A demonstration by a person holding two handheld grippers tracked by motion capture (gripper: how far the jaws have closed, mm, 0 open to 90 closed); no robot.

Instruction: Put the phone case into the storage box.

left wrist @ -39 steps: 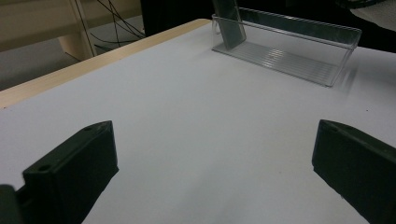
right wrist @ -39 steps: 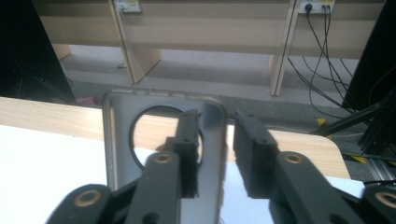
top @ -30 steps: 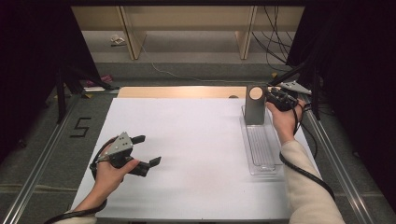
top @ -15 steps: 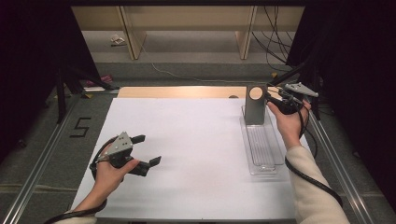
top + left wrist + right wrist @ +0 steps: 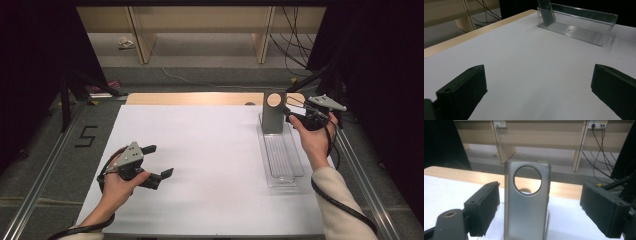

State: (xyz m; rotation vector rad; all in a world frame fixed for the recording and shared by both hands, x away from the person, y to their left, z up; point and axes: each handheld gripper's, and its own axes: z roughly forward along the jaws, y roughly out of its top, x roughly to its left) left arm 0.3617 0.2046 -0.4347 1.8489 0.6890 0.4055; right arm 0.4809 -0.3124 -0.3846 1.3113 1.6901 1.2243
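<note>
Phone case (image 5: pixel 527 202) unmarked, apparently; floor (image 5: pixel 55 165) reads "5" (image 5: pixel 86 136).

Wood table (image 5: pixel 200 98) w/ white sheet (image 5: pixel 210 150); clear tray (image 5: pixel 282 160) on sheet, right side.

The left hand (image 5: pixel 119 186) holds the left gripper (image 5: pixel 161 162) low, with its jaws wide apart. The right hand (image 5: pixel 314 140) holds the right gripper (image 5: pixel 289 111) up higher, jaws apart too.

The one thing I can read is a black digit "5" (image 5: pixel 86 136) marked on the grey floor surface left of my counter (image 5: pixel 210 150) (blocky, like tape strips). Nothing else carries legible text.
</note>
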